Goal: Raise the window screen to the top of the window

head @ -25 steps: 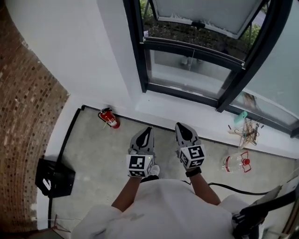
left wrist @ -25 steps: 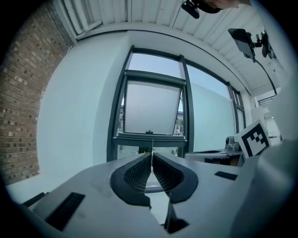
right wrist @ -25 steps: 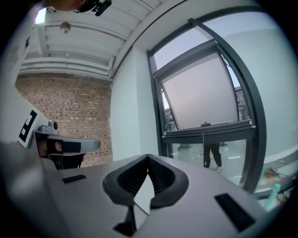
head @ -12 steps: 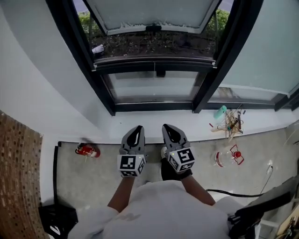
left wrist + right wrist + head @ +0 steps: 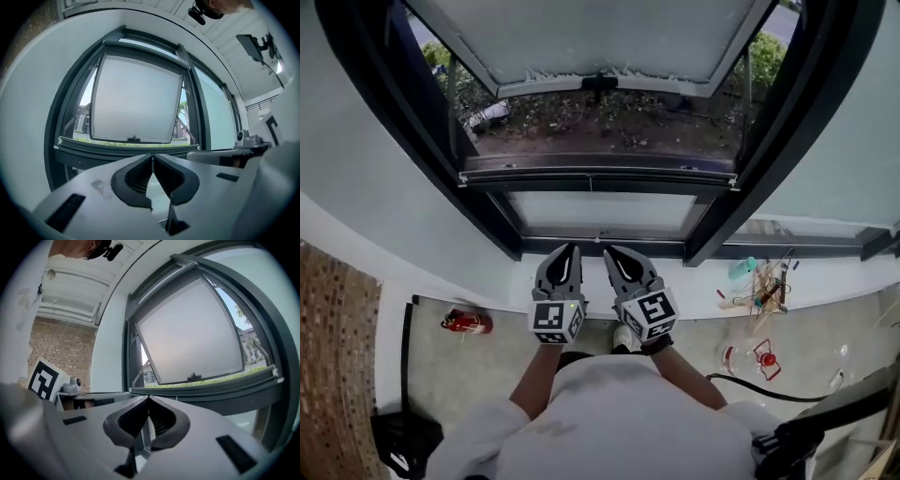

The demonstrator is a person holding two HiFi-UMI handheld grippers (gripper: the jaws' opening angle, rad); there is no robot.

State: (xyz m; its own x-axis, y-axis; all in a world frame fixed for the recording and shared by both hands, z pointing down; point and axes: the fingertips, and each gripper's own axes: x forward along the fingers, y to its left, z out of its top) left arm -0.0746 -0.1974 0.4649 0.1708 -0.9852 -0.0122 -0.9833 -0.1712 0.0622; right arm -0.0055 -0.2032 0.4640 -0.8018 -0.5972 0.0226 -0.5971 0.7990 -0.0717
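A dark-framed window fills the top of the head view. Its frosted sash is swung outward, with a small black handle on its lower edge. A dark horizontal rail crosses the opening below it; I cannot make out any screen mesh. My left gripper and right gripper are side by side in front of the white sill, below the rail and not touching it. Both are shut on nothing. The left gripper and right gripper both point up at the sash.
A red fire extinguisher lies on the floor at left, near a brick wall. At right, small clutter sits on the sill, a clear bottle with a red cap lies below, and a black cable runs across the floor.
The head view has swung from the floor up to face the window squarely. Both grippers have come forward toward the sill, closer together. Both stayed shut.
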